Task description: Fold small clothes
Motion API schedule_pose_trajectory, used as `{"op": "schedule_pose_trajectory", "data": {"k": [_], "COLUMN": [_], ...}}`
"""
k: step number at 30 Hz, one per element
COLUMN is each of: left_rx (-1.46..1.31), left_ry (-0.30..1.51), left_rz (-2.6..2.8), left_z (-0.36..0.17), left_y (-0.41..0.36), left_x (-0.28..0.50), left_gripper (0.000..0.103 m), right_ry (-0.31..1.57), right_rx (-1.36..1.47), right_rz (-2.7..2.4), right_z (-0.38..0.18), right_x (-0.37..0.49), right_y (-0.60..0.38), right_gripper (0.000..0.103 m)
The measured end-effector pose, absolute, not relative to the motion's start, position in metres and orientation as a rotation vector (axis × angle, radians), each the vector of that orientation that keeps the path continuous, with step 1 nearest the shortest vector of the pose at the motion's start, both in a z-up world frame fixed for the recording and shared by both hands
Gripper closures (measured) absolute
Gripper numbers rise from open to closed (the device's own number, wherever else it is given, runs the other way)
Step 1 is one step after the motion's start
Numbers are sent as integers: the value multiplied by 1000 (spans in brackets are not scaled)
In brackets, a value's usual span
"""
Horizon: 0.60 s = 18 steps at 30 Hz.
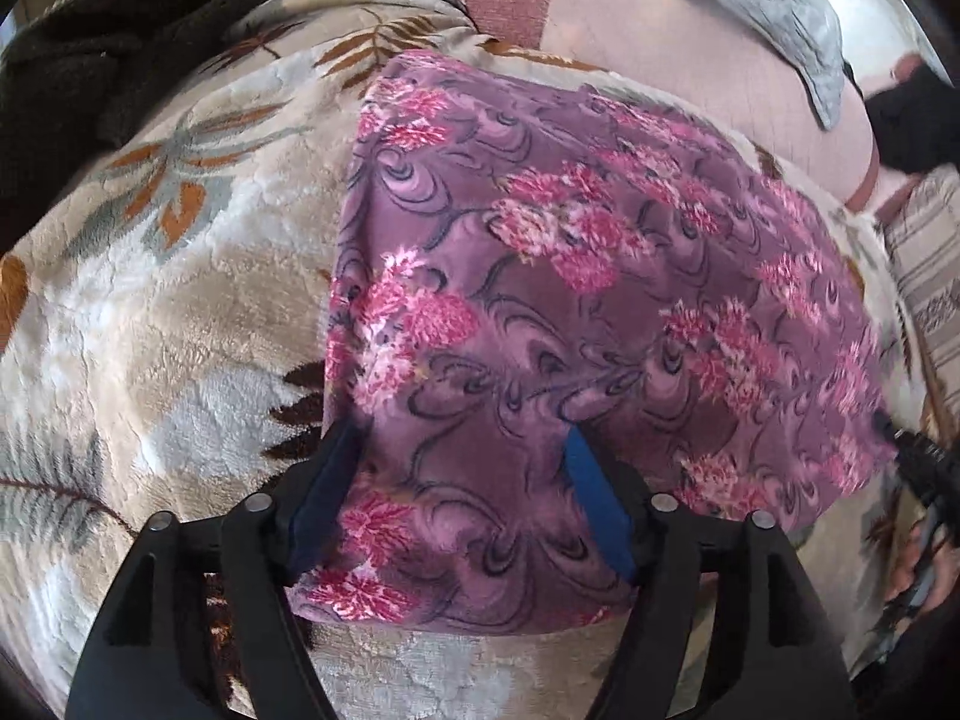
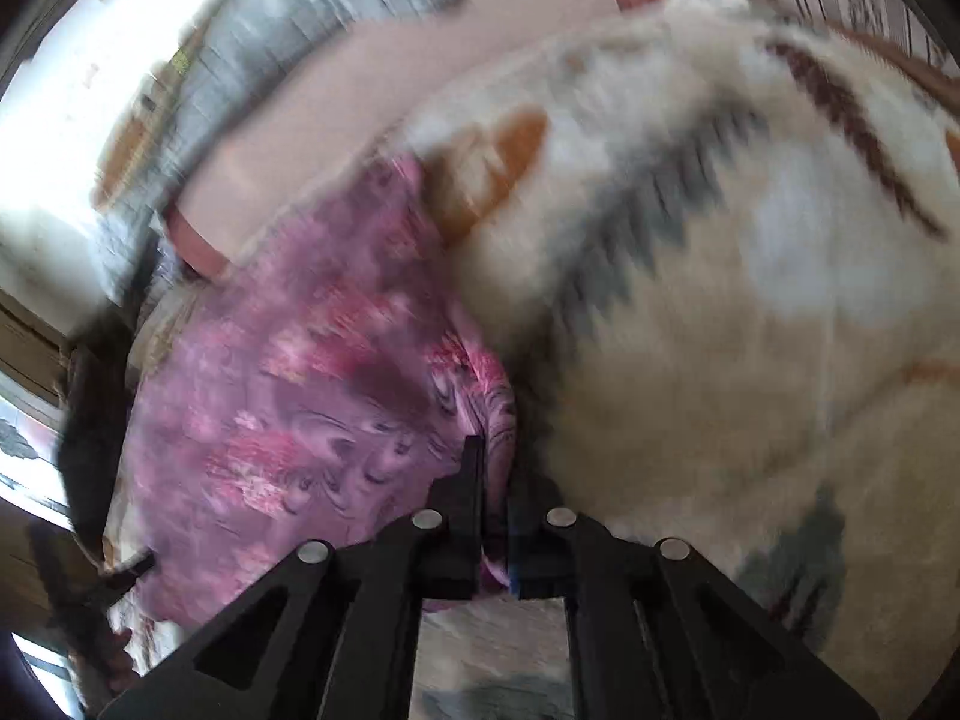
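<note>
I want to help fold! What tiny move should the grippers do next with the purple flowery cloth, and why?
Probably close the left hand-held gripper on the purple cloth. Its jaws stand open astride the near edge, while the right hand-held gripper is already pinched on its own corner. Then both could lift and fold.

Open blanket point(image 1: 150, 300) left of garment point(image 1: 570, 276)

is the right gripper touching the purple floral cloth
Touching. The right wrist view shows the right gripper shut on a bunched edge of the purple floral cloth.
</note>
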State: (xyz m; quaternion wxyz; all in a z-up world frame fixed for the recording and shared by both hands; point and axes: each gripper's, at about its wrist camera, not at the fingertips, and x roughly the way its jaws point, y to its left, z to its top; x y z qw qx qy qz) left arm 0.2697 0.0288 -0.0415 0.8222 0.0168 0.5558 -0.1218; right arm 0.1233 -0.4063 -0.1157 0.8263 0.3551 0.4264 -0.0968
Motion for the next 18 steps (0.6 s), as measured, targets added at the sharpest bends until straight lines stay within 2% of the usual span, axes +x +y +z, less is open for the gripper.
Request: {"op": "schedule_pose_trajectory", "data": {"k": [1, 4, 6, 8, 10, 14, 17, 18], "left_rx": [45, 73, 78, 81, 93, 111, 99, 107], "left_ry": [1185, 1186, 1182, 1174, 1165, 1154, 1147, 1142], "left_rz": [-266, -258, -244, -229, -213, -179, -181, -182], "left_z": [-42, -43, -45, -48, -51, -55, -55, -56], "left_y": [28, 23, 20, 15, 9, 3, 5, 5], "left_x": [269, 268, 268, 269, 267, 268, 268, 267], "left_gripper": [23, 17, 13, 6, 0, 0, 0, 0], "right_ry": [895, 786, 731, 715, 715, 738, 897, 922], "right_rx": [743, 703, 684, 646, 595, 564, 523, 489], "right_rz": [-220, -233, -196, -174, -162, -173, -204, -223], "right_z": [-108, -75, -62, -52, -48, -65, -107, -116], "right_x": [122, 121, 125, 138, 149, 173, 190, 193], "right_y": [-404, -400, -394, -387, -380, -368, -364, -362], "right_gripper": [90, 87, 75, 68, 68, 68, 70, 68]}}
